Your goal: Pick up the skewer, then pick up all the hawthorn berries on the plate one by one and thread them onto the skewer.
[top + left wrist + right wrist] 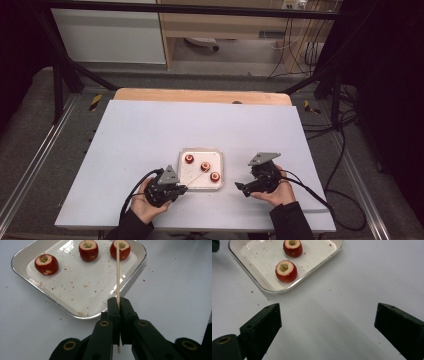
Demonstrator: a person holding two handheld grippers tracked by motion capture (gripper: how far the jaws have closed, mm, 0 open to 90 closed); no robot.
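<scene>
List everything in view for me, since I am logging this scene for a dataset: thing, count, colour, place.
cored fruits: three, red with pale cut tops, on the tray in a loose row.
skewer: one, pale wood, clamped in the left tool, its far end over the tray by one fruit.
tray: one, silvery rim with a white floor, near the table's front middle, strewn with crumbs.
table: one, pale grey top.
left tool: one, black, jaws shut on the skewer, at the tray's near left corner.
right tool: one, black, jaws wide open, right of the tray above bare table.
</scene>
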